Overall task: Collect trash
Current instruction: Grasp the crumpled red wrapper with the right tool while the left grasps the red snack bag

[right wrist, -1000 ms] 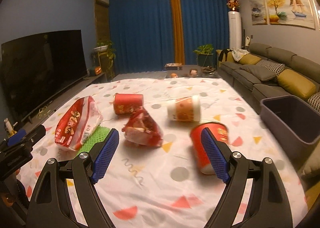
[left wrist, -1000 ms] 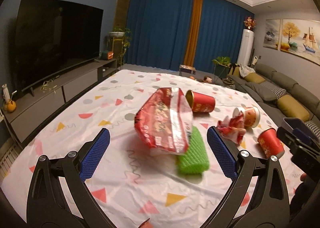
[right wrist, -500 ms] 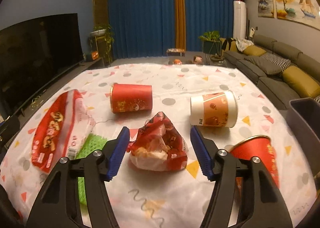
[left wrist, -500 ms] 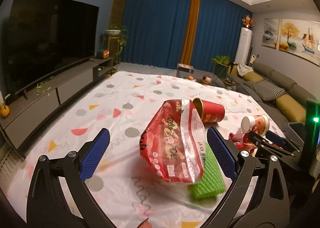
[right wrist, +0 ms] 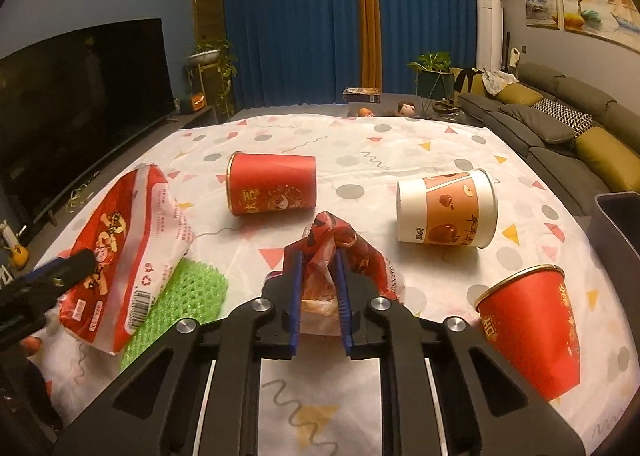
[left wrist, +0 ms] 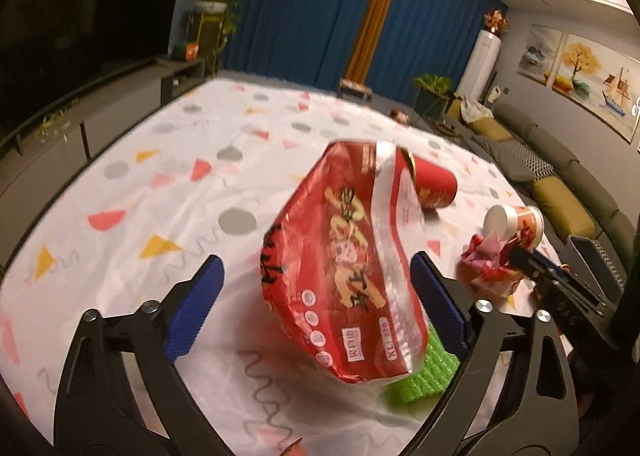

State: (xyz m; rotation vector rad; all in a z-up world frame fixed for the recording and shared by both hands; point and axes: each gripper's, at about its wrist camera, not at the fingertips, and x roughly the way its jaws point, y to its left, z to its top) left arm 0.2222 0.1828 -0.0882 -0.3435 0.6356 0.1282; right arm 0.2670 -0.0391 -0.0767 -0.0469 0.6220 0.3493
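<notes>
Both grippers have advanced over the patterned tablecloth (right wrist: pixel 420 144) since the earlier frames. Left gripper (left wrist: pixel 316 304), jaws wide and just begun to narrow, now straddles the large red snack bag (left wrist: pixel 344 276), which lies partly on a green mesh pad (right wrist: pixel 188 296); no pad touches it. Right gripper (right wrist: pixel 318 292) has just closed, pinching the crumpled red wrapper (right wrist: pixel 340 244). Judgement: wrapper secured, ready for the grey bin (right wrist: pixel 616 224); the cups remain.
</notes>
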